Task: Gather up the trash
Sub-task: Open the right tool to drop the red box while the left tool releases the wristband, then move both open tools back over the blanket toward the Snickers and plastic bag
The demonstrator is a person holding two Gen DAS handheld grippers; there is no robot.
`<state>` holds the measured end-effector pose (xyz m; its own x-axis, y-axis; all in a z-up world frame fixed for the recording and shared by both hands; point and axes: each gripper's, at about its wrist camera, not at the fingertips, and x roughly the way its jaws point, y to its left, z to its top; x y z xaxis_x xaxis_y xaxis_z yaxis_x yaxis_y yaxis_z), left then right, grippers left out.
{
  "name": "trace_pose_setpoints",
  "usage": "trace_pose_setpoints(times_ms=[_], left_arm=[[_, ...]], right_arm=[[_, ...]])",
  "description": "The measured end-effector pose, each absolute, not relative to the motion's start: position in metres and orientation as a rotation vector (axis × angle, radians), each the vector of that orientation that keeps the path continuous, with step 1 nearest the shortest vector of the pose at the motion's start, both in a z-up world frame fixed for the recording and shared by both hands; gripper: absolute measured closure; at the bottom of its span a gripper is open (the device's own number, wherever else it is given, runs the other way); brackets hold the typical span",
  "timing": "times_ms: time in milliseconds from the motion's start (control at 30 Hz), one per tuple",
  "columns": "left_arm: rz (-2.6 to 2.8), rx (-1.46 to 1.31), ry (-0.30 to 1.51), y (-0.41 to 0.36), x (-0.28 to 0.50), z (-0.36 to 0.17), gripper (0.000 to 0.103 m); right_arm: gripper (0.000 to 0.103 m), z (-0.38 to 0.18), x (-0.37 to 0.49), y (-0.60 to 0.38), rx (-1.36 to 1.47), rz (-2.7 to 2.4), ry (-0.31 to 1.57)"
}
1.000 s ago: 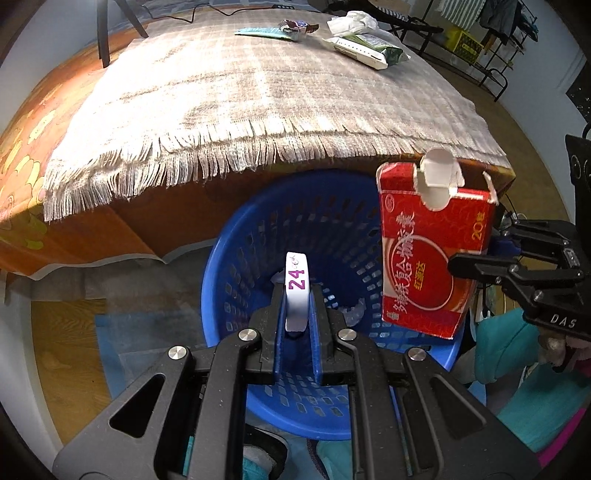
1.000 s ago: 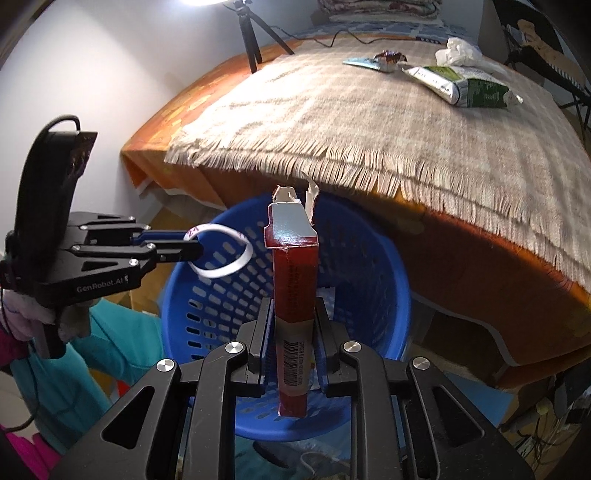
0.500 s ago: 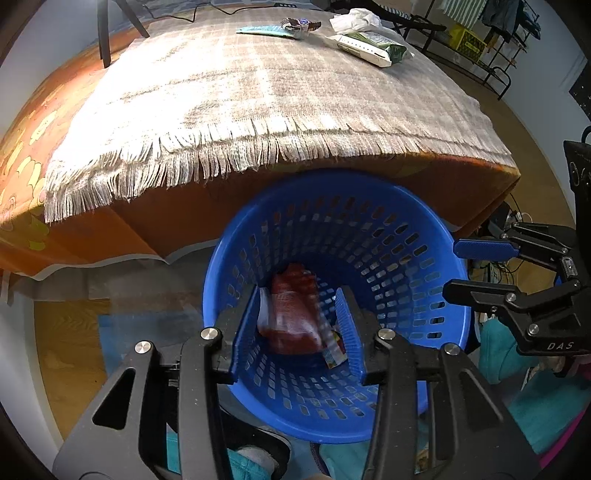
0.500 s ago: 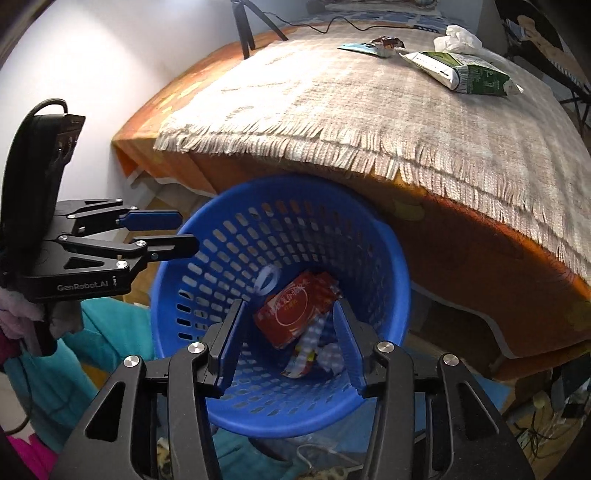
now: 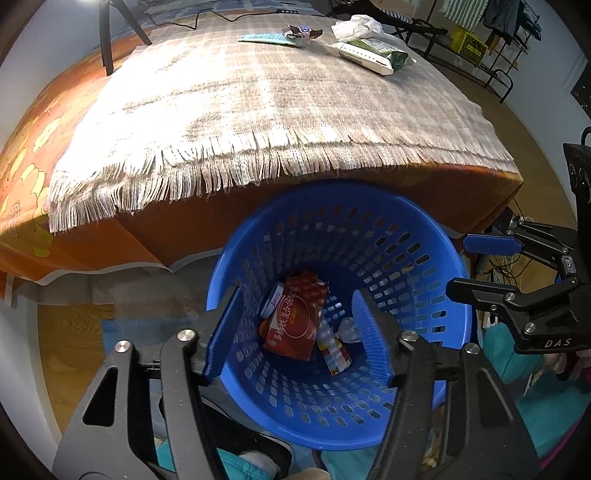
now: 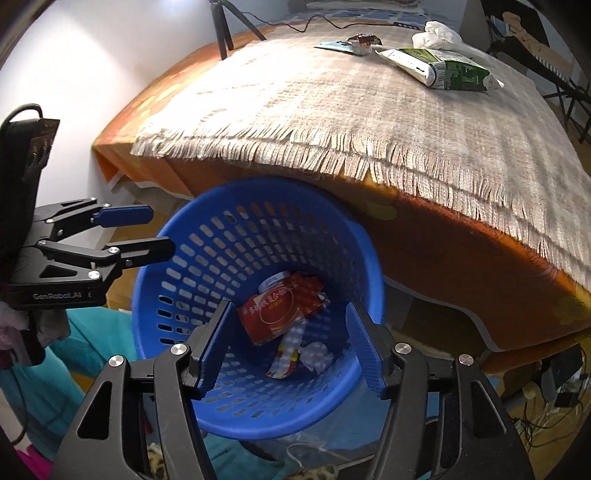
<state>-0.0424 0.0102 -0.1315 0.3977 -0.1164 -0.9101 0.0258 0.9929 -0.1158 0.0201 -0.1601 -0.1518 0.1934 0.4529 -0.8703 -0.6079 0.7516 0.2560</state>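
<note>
A blue basket (image 5: 424, 240) (image 6: 184, 258) stands on the floor against the table's edge. At its bottom lie a red box (image 5: 295, 325) (image 6: 280, 314), a white tape ring (image 5: 273, 299) and small wrappers. My left gripper (image 5: 297, 293) hangs over the basket with its jaws opening and nothing between them. My right gripper (image 6: 289, 306) hangs over it from the other side, its jaws also opening and holding nothing. A green-white packet (image 5: 373, 55) (image 6: 436, 66), a crumpled tissue (image 5: 354, 26), a candy wrapper (image 5: 301, 31) and a teal wrapper (image 5: 262, 37) lie on the far end of the table.
A fringed beige cloth (image 5: 258, 110) covers the table over an orange cover that hangs down behind the basket. A tripod leg (image 5: 107, 44) stands at the far left corner. Teal fabric (image 6: 85, 339) lies beside the basket, and cables (image 6: 554, 391) run on the floor at right.
Both grippers went from shut to open. The red box fell from the right gripper and the white tape ring from the left; both now lie in the basket.
</note>
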Motion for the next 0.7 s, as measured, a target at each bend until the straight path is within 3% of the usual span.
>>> trace_pose_setpoints(times_ms=[700], left_arm=[[-0.108,-0.107,1.13,0.005,-0.014,-0.112,0.035]], right_arm=[[0.039,-0.128,0.055,-0.174,-0.148,0.608,1.112]])
